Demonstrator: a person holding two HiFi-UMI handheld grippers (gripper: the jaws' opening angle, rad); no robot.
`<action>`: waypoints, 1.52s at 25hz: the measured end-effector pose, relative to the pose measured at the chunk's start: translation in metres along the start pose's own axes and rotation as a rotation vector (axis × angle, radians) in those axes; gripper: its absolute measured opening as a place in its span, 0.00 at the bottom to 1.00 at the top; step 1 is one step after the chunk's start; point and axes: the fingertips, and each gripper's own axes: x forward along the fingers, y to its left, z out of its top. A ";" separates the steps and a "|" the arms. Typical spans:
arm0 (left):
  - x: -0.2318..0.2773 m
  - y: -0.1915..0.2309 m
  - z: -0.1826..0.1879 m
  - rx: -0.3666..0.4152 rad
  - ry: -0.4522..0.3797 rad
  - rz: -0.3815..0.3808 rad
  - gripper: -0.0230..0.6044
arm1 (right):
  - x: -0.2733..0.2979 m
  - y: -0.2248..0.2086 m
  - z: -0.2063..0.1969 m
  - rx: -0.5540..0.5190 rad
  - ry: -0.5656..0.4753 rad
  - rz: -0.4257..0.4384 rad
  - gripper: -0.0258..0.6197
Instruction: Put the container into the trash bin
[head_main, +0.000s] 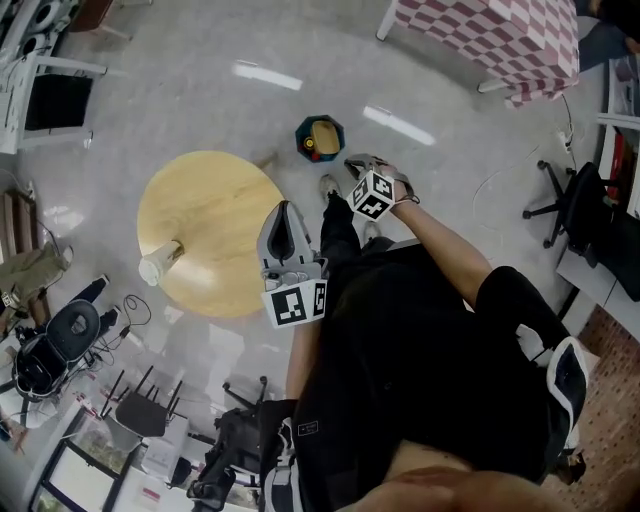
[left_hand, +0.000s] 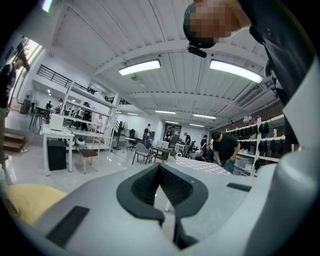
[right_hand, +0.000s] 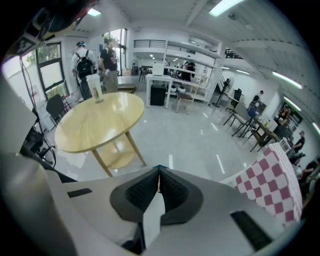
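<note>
A pale lidded cup (head_main: 158, 267) stands at the left edge of the round wooden table (head_main: 215, 215); in the right gripper view the cup (right_hand: 93, 86) rises at the table's (right_hand: 100, 122) far rim. The dark teal trash bin (head_main: 319, 137) sits on the floor beyond the table, with a yellow lining and something red inside. My right gripper (head_main: 353, 163) hangs just right of the bin, pointing steeply down, shut and empty (right_hand: 159, 177); a sliver of the bin (right_hand: 159, 167) peeks over its tips. My left gripper (head_main: 285, 208) hovers at the table's right edge, shut with nothing in it (left_hand: 160, 166).
A table with a red-and-white checked cloth (head_main: 500, 40) stands at the back right. A black office chair (head_main: 575, 205) is at the right. Cables, a router and bags (head_main: 140, 410) litter the floor at the lower left. People stand far off in the room (left_hand: 225, 147).
</note>
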 end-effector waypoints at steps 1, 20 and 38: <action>-0.010 -0.008 0.002 0.007 -0.010 -0.001 0.05 | -0.014 0.002 0.001 0.029 -0.026 -0.011 0.09; -0.188 -0.139 0.036 0.098 -0.135 0.054 0.05 | -0.283 0.084 0.005 0.357 -0.509 -0.036 0.09; -0.216 -0.106 0.024 0.064 -0.113 -0.025 0.05 | -0.341 0.135 0.036 0.381 -0.659 -0.153 0.09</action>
